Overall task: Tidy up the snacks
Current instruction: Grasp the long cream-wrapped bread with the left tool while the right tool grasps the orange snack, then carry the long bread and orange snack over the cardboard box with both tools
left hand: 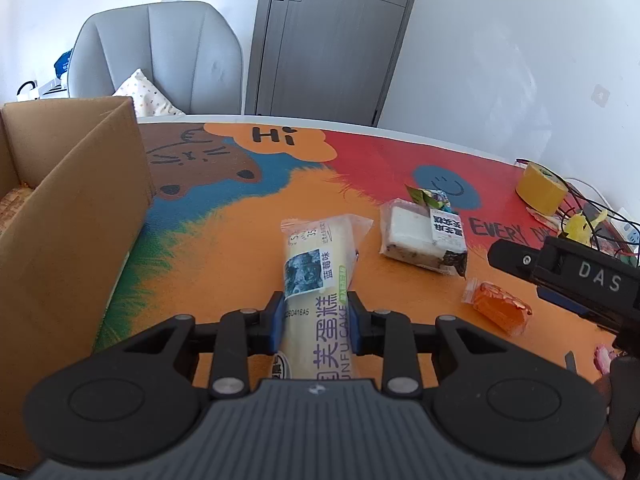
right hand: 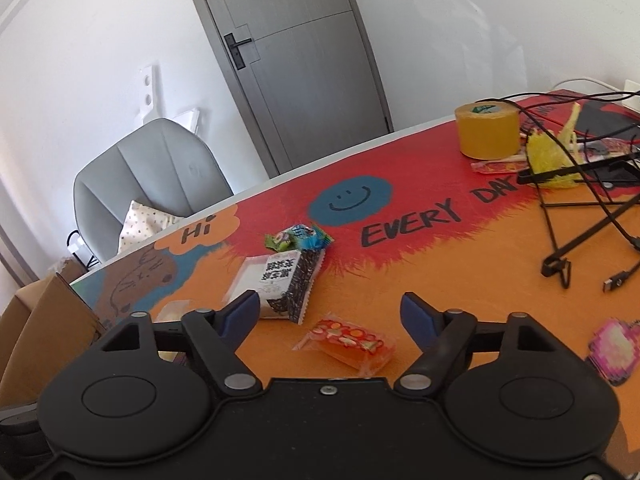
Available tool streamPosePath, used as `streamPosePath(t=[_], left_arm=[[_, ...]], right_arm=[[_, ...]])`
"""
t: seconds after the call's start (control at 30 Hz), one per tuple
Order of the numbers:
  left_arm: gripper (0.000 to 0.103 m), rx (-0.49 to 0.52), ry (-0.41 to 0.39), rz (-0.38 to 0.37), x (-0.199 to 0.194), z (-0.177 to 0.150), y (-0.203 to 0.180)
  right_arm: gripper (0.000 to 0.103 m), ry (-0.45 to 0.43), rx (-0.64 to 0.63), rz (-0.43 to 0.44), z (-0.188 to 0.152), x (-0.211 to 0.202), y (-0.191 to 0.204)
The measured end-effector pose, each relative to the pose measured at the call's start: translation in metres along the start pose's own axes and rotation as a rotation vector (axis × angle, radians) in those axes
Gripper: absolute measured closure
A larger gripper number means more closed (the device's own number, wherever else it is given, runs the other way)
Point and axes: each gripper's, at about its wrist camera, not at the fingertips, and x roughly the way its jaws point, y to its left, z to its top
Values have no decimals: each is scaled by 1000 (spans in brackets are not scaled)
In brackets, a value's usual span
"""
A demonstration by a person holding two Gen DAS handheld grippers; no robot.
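My left gripper point(left hand: 316, 320) is shut on a long pale yellow wrapped cake roll point(left hand: 316, 280) over the orange mat, right of the cardboard box point(left hand: 72, 216). A white and black snack pack point(left hand: 424, 236) point(right hand: 276, 280), a small green candy point(left hand: 430, 198) point(right hand: 298, 238) and an orange jelly pack point(left hand: 498, 308) point(right hand: 348, 344) lie on the mat. My right gripper point(right hand: 330, 316) is open, just above the orange jelly pack; its body point(left hand: 580, 280) shows at the right of the left wrist view. A pink snack point(right hand: 614, 350) lies to its right.
A yellow tape roll point(right hand: 488, 130) point(left hand: 540, 192), black cables point(right hand: 580, 220) and a yellow crumpled item point(right hand: 548, 156) crowd the table's far right. A grey chair point(left hand: 160, 60) with a cushion stands behind the table, before a grey door point(left hand: 332, 40).
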Motion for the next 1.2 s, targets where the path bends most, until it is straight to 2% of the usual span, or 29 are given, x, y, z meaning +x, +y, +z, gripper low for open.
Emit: streamPosePath(t=[0.2,0.37,0.4,0.43,0.5,0.6,0.9,1.2], left_arm=[[73,-9,9,4,1,-1,7],[73,-15,7,2,0,-3,9],[73,-15,6,1,-1,-3,9],[73,-15,5,1,-2,-4,9],[73,-15,6,-5,-3,-4,9],[73,-12,-1,-16,-10,-5,8],[73,1,-70,-41,-44,4,13],[73,-9,-131,-39,-74,20,24]], right_arm=[[46,56,-6,-8,-8,19,-1],[53,67,-37,-31,-17,15,4],[59,65,-46,-42,-18,14,4],[69,63,-57,-59,-20,13,5],[79,67,-60,-68,-21,11,4],[82,76,-33,-59,-21,4,3],[82,21,15,-39,-23,-34,19],[82,-26,10,12,-13,-57,47]])
